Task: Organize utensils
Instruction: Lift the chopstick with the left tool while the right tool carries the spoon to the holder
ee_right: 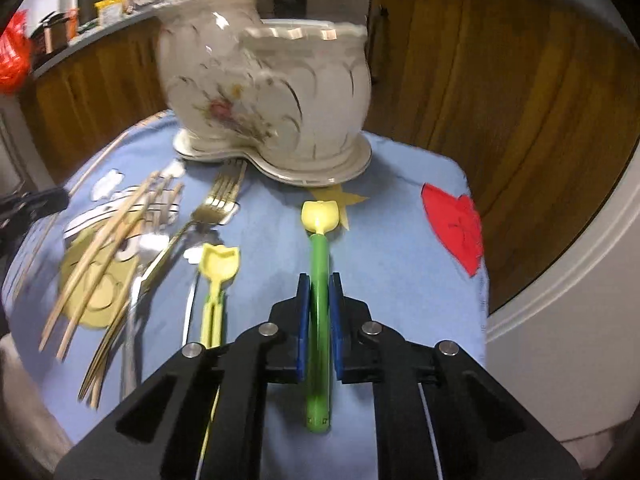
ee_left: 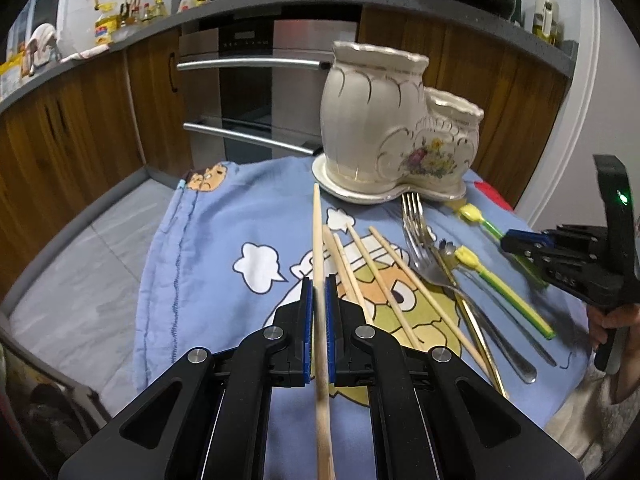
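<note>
My left gripper (ee_left: 319, 282) is shut on a wooden chopstick (ee_left: 317, 232) that points toward the cream ceramic two-pot holder (ee_left: 372, 120) at the back of the blue cloth. My right gripper (ee_right: 319, 280) is shut on the green handle of a yellow tulip-headed utensil (ee_right: 319, 248), whose head lies just in front of the holder (ee_right: 280, 92). In the left wrist view that right gripper (ee_left: 510, 240) sits at the far right. Between the grippers lie a second yellow-green utensil (ee_right: 218, 268), gold and silver forks (ee_right: 218, 200) and several loose chopsticks (ee_right: 108, 240).
The blue cartoon cloth (ee_left: 208, 260) covers a small table with edges near on the left and right. Wooden cabinets (ee_left: 80, 128) and an oven (ee_left: 248, 92) stand behind. A person's hand (ee_left: 612, 320) holds the right gripper. A red patch (ee_right: 456, 224) marks the cloth's right side.
</note>
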{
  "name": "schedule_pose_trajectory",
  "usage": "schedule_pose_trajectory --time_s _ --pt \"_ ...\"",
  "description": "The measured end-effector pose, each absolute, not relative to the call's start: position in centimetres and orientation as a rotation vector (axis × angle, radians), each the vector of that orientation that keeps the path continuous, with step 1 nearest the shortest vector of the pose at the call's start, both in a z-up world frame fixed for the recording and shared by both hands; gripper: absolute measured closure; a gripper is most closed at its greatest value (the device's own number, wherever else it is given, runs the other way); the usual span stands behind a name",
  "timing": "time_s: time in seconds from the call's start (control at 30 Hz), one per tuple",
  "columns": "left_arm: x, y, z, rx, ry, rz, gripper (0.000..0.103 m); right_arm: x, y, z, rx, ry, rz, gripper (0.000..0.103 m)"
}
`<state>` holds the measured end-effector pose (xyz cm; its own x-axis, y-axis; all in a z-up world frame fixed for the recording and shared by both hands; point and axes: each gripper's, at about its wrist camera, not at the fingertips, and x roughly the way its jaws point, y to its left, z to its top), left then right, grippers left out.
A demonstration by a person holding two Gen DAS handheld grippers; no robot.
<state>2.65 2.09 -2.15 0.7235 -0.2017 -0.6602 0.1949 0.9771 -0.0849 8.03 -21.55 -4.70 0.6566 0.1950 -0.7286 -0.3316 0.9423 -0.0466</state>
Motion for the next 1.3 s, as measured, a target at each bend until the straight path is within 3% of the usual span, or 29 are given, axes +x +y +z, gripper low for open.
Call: schedule_pose_trajectory --time_s 0.17,0.47,0.8,1.3 --pt "2.0 3.0 -0.3 -0.078 0.640 -0.257 0.097 5.8 -23.7 -0.8 -0.020 0.658 0.410 0.094" --pt "4.0 2.1 7.9 -0.160 0.341 -0.362 0.097 7.2 -23.4 5.5 0.167 0.343 0.517 0.094" --pt "11.9 -0.6 11.6 -0.217 0.265 -0.386 0.097 14.6 -24.2 6.5 0.362 0.284 0.545 0.093" --pt "18.6 -2.4 10.0 -0.219 0.158 -0.217 0.097 20.0 -23.1 3.9 0.379 0.353 0.532 0.094"
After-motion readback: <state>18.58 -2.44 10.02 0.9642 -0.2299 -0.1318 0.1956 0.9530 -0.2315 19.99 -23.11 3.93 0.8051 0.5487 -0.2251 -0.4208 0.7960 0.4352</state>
